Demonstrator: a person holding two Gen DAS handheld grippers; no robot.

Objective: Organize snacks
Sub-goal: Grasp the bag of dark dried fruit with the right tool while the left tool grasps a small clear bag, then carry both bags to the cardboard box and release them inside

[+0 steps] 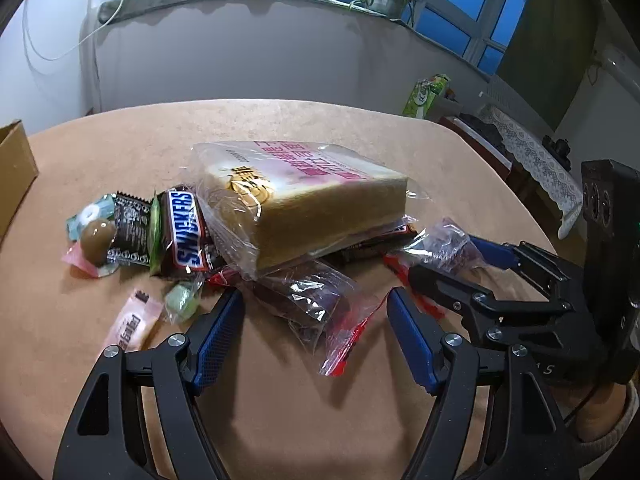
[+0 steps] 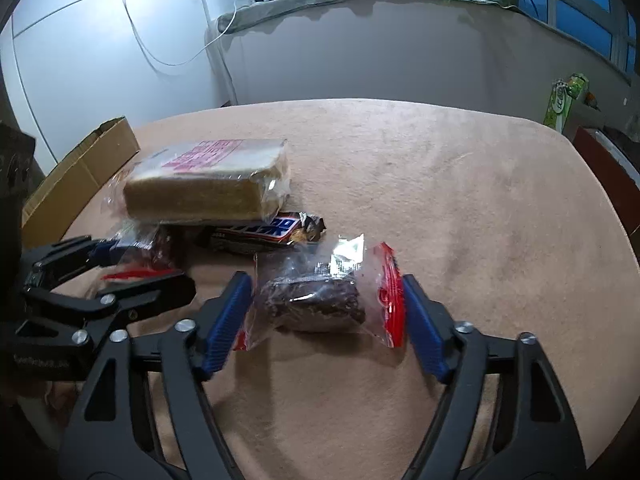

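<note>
A pile of snacks lies on the tan table. A wrapped bread loaf lies on top, a Snickers bar and small candies to its left. My left gripper is open, its jaws on either side of a clear packet of dark cake with a red edge. My right gripper is open around a second dark cake packet, its blue pads close to the wrapper ends. The right gripper also shows in the left wrist view. The bread rests on another Snickers bar.
An open cardboard box stands at the table's left edge, also in the left wrist view. A pink wrapped sweet lies near my left finger. A green carton stands on furniture beyond the table's right.
</note>
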